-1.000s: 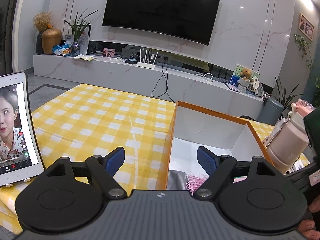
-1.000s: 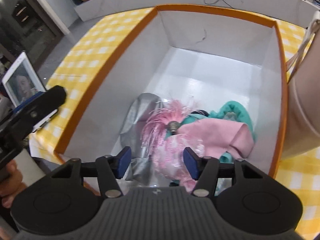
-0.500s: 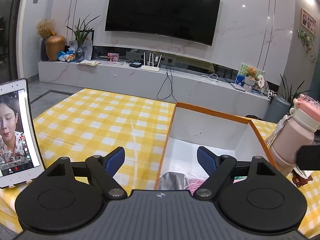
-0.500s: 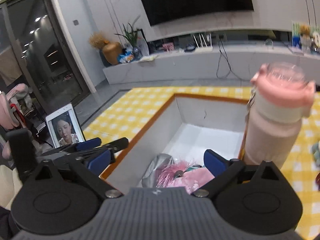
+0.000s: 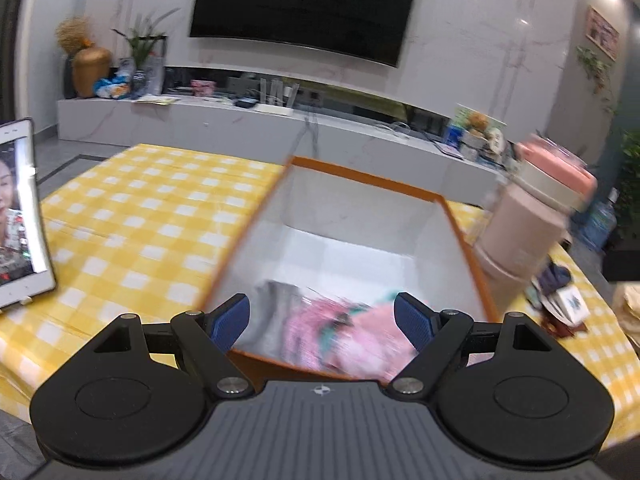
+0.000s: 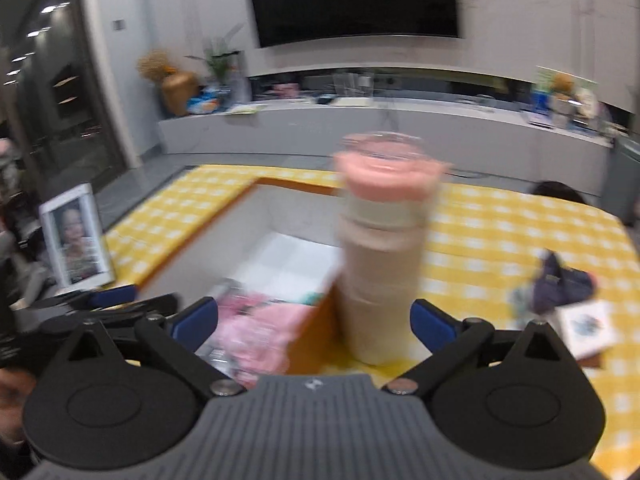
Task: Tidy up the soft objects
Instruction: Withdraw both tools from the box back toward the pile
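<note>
A white box with an orange rim (image 5: 360,178) stands on the yellow checked tablecloth. In its near end lie a pink cloth (image 5: 360,340), a grey fabric piece (image 5: 272,312) and some teal fabric. My left gripper (image 5: 322,320) is open above the box's near edge, with nothing between its pads. My right gripper (image 6: 314,324) is open wide and raised near the box's right wall (image 6: 316,320), also with nothing in it. The pink cloth (image 6: 256,328) shows to its left. A dark blue soft item (image 6: 560,284) lies on the table to the right.
A tall pink-lidded bottle (image 6: 380,248) stands against the box's right side, right in front of my right gripper; it also shows in the left view as the bottle (image 5: 532,224). A tablet (image 5: 16,216) stands at the left. A small white card (image 6: 586,328) lies near the dark item.
My right gripper opened, let go of the pink cloth, rose out of the box and swung right to face the bottle. My left gripper shifted right over the box's near edge.
</note>
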`<state>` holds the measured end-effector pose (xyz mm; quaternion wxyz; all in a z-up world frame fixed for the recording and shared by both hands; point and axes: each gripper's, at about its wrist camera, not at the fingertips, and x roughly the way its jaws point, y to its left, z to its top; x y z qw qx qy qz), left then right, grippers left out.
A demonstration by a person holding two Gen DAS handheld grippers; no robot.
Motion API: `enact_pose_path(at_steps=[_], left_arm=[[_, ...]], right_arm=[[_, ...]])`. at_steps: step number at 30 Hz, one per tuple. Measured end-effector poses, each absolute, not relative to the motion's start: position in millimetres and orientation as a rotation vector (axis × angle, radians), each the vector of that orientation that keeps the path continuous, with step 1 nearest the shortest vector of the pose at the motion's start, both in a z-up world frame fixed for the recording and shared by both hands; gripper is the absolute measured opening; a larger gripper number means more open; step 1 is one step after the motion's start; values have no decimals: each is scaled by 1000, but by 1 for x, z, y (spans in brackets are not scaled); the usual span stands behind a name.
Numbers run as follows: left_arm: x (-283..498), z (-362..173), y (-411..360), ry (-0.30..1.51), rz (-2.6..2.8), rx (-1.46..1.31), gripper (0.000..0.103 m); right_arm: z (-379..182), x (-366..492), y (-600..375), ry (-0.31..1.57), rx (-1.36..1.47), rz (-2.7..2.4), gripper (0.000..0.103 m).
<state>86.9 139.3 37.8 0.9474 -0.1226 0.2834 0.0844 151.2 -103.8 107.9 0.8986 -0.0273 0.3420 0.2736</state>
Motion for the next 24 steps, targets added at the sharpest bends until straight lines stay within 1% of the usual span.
enact_pose_path(at_steps=[5, 10, 13, 16, 19, 24], left_arm=[[85, 35, 99, 604, 80, -220, 96], [90, 33, 49, 636, -84, -172, 96], [93, 31, 21, 641, -140, -148, 96], [98, 26, -5, 641, -189, -106, 98], [103, 19, -30, 624, -121, -11, 98], [108, 16, -46, 623, -28, 50, 98]], right_arm=[[94, 165, -149, 765, -46, 371, 100], [59, 186, -182, 868, -104, 166, 100], [41, 197, -211, 903, -75, 112, 100], [25, 206, -237, 895, -58, 56, 100], [13, 218, -255, 896, -49, 44, 100], [-2, 235, -270, 834, -107, 63, 100]])
